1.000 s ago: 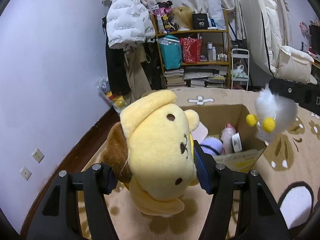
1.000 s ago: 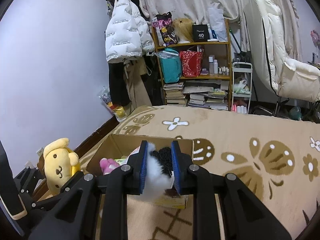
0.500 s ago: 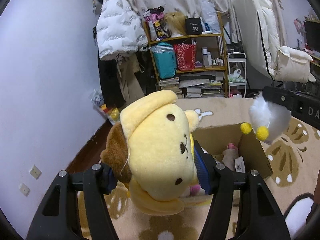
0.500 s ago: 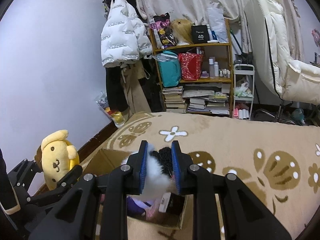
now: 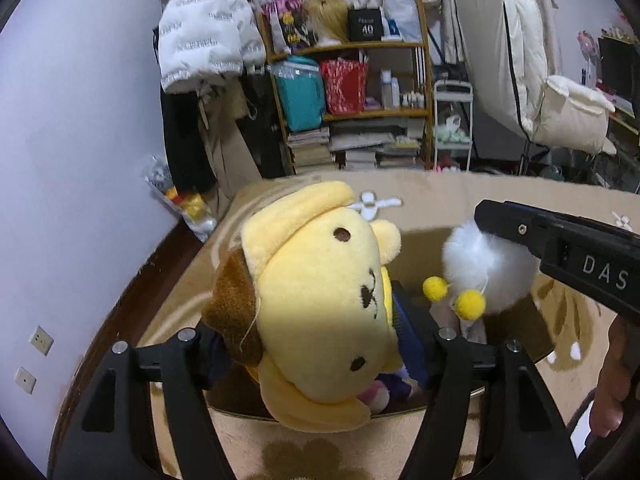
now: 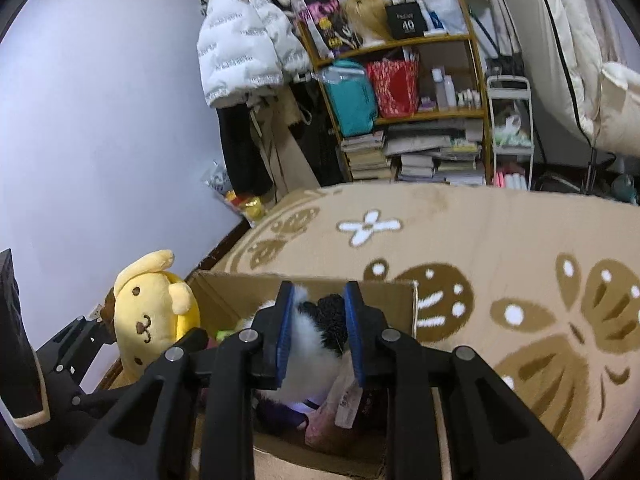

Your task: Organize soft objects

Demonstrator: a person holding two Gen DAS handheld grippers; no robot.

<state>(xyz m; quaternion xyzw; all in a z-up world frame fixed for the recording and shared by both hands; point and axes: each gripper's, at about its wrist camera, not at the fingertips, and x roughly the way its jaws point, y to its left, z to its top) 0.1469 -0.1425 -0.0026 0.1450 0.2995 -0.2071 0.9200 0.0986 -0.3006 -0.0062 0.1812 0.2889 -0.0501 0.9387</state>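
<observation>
While your left tool (image 5: 316,340) grips the yellow plush dog with brown ears and a yellow beret (image 5: 316,304) by the sides of its head, its blue-padded fingers (image 5: 404,340) pressed into the fabric, the toy hangs face-up over the near left part of the open brown cardboard box (image 6: 240,288) that sits on the beige carpet with brown shell and white flower patterns (image 6: 500,240). Your right tool (image 6: 316,332) is clamped on a fluffy white and black plush toy (image 6: 316,336), its blue pads (image 6: 285,332) squeezing the fur from both sides, and you hold it above the box opening. From the left wrist view that same fluffy toy (image 5: 484,268) shows a round white body with two small yellow pom-poms (image 5: 452,296) dangling beneath it, just beside the dog's ear, and your right tool (image 5: 560,248) reaches in from the right edge. Inside the box you can see other soft things: something pink (image 6: 324,424) and something purple (image 6: 280,412) below the fluffy toy, though what exactly they are is hard to tell. From the right wrist view the plush dog (image 6: 152,316) sits at the box's left side, against the lilac wall (image 6: 100,120). Beyond the carpet stand a wooden shelf with books and bags (image 6: 404,104), a white puffer jacket hanging on the wall (image 6: 244,40) and a small white trolley (image 6: 510,128).
</observation>
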